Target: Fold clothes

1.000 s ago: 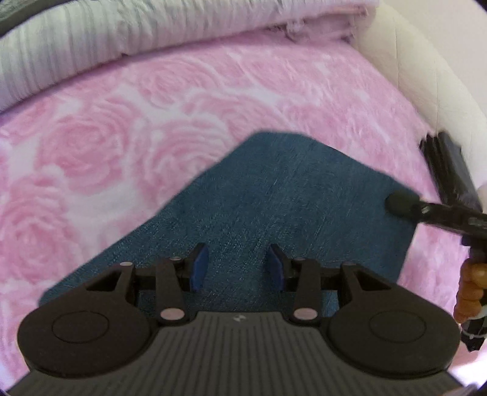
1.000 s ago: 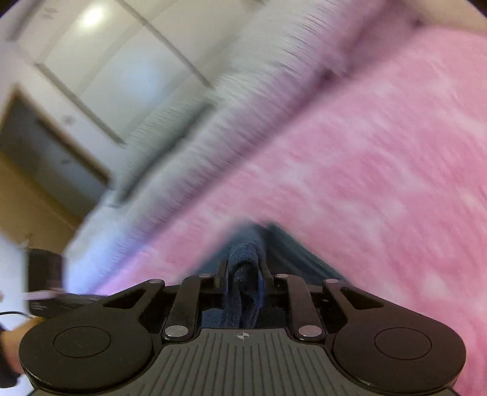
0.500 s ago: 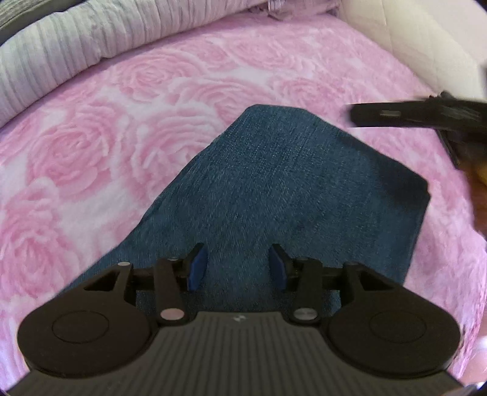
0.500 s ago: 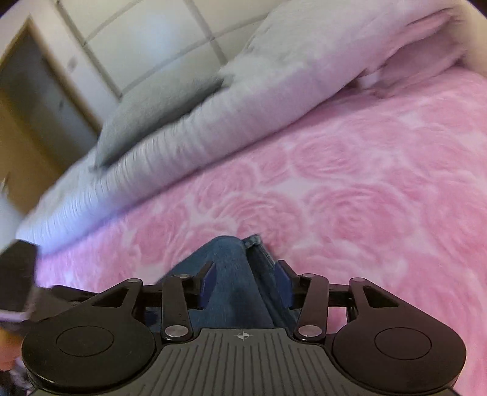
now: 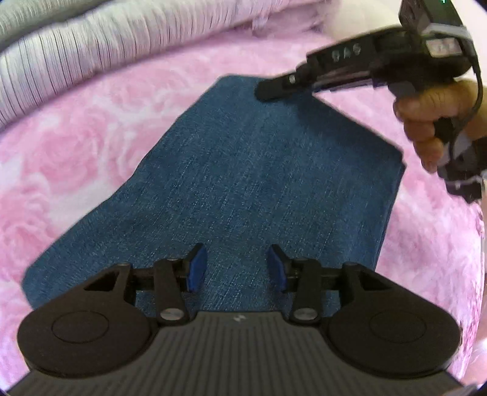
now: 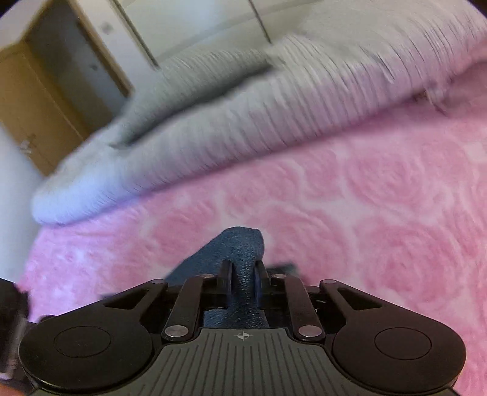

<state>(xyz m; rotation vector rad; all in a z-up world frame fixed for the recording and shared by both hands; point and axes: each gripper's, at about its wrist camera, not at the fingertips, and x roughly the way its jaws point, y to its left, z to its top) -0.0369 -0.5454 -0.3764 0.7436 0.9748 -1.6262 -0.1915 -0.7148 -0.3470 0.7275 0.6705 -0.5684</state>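
Note:
Folded blue denim jeans [image 5: 258, 182] lie flat on the pink rose-patterned bed cover [image 5: 76, 146]. My left gripper [image 5: 236, 269] is open and empty, hovering over the near end of the jeans. My right gripper [image 6: 243, 272] is shut on a bunched fold of the jeans [image 6: 240, 243]. In the left wrist view the right gripper [image 5: 274, 88] is at the jeans' far corner, held by a hand [image 5: 432, 121].
A grey ribbed duvet [image 5: 76, 51] is piled along the far side of the bed. A cream padded headboard [image 5: 350, 18] is at the far right. In the right wrist view a wooden door [image 6: 36, 100] and white wardrobe panels [image 6: 188, 24] stand beyond the bed.
My right gripper opened, moved to the jeans' far corner, then shut again on a fold of denim. My left gripper stayed open over the near end, shifting slightly.

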